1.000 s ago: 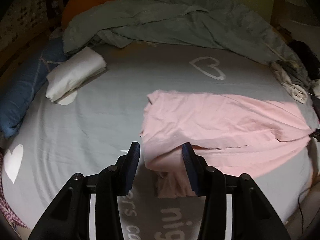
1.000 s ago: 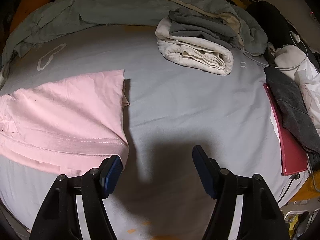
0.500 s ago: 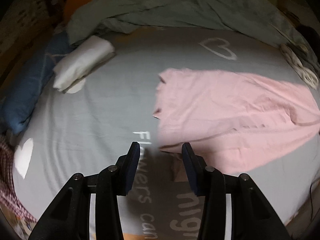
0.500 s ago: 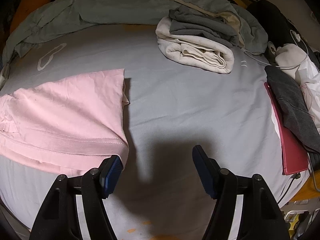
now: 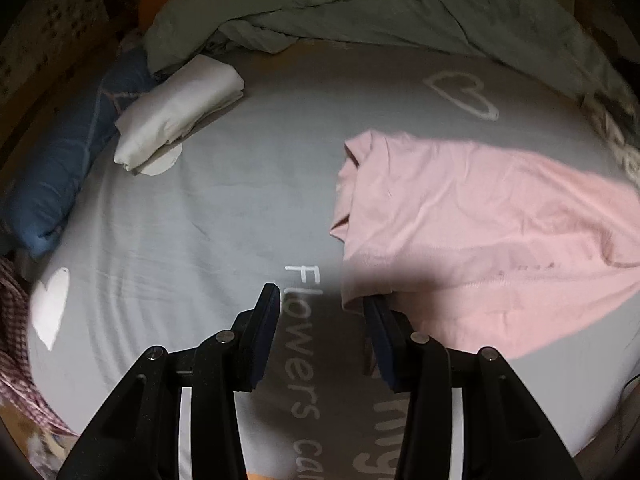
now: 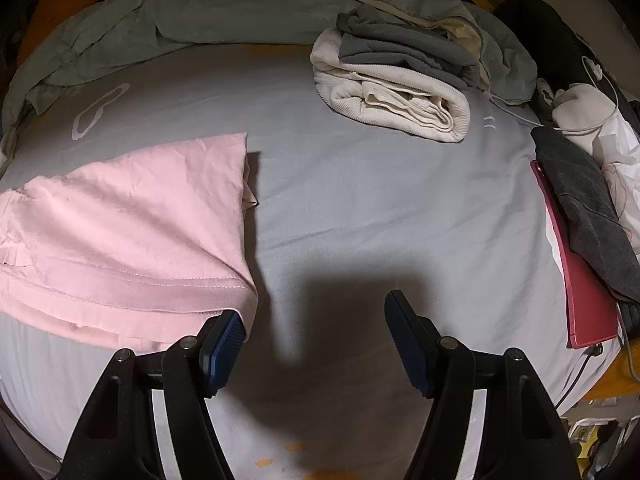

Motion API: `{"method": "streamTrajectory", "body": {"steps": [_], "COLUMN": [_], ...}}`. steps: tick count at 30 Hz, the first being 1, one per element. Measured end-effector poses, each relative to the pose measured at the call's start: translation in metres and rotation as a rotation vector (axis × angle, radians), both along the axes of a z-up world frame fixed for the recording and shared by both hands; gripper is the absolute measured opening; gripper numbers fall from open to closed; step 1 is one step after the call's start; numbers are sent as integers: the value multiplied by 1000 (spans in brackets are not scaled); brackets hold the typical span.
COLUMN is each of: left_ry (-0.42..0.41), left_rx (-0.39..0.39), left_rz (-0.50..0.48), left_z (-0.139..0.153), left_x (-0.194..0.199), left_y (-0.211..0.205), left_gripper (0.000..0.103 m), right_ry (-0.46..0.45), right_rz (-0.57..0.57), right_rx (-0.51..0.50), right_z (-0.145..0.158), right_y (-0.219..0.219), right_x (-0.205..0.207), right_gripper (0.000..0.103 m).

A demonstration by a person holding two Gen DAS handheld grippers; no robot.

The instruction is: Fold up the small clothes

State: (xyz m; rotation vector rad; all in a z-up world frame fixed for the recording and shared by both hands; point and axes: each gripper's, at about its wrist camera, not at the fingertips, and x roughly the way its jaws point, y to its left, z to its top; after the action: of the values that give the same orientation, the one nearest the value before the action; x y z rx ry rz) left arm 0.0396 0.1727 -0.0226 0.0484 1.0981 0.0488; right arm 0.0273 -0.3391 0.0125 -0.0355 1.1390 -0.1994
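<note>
Two views over one pale grey printed bedsheet (image 5: 208, 208), each with its own extras. Only from the left wrist: folded white cloth bundle (image 5: 180, 110), long blue pillow (image 5: 60, 160), white lettering on the sheet, checked red-and-white fabric (image 5: 12, 320) at the left edge. Only from the right wrist: rolled cream knit garment (image 6: 392, 96) topped by folded dark grey cloth (image 6: 400, 48), flat magenta case (image 6: 580, 280) under a charcoal garment (image 6: 588, 216), white cable at the far right. Shared by both: rumpled grey-green duvet (image 5: 360, 4) at the back and the flat pink cotton T-shirt (image 5: 480, 216), spread mid-sheet.

Left gripper (image 5: 320, 312) angled steeply down, jaws moderately apart with nothing between them, right finger just at the shirt's near corner; contact impossible to judge in the shadow. Right gripper (image 6: 316, 320) likewise pitched down, jaws wide and empty over bare sheet, left pad (image 6: 224, 340) overlapping the hemmed shirt corner (image 6: 224, 292).

Shirt cut off by the frame edge in both views; left view slightly blurred, lettering partly hidden behind the fingers.
</note>
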Motion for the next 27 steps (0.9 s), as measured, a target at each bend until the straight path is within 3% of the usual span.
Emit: {"method": "streamTrajectory", "body": {"steps": [5, 8, 10, 12, 15, 17, 22, 25, 27], "left_ry": [23, -6, -41, -49, -30, -74, -171, -142, -136], "left_rx": [-31, -48, -78, -37, -62, -93, -61, 19, 53], "left_rz": [-21, -4, 33, 120, 151, 133, 75, 6, 10], "left_z": [-4, 0, 2, -5, -15, -9, 2, -6, -9], "left_x": [4, 4, 4, 6, 9, 7, 5, 12, 14], "left_y": [-1, -1, 1, -1, -2, -4, -18, -30, -30], "left_gripper": [43, 43, 43, 43, 40, 40, 42, 43, 43], "right_ry": [1, 2, 5, 8, -23, -41, -32, -28, -28], "right_rz": [-6, -6, -4, 3, -21, -31, -26, -28, -31], "right_rx": [6, 1, -5, -19, -43, -43, -52, -51, -49], "right_z": [0, -1, -2, -3, 1, 4, 1, -1, -1], "right_y": [-1, 1, 3, 6, 8, 8, 10, 10, 10], "right_x": [0, -1, -1, 0, -2, -5, -3, -2, -3], "right_gripper": [69, 69, 69, 69, 69, 69, 69, 69, 69]}}
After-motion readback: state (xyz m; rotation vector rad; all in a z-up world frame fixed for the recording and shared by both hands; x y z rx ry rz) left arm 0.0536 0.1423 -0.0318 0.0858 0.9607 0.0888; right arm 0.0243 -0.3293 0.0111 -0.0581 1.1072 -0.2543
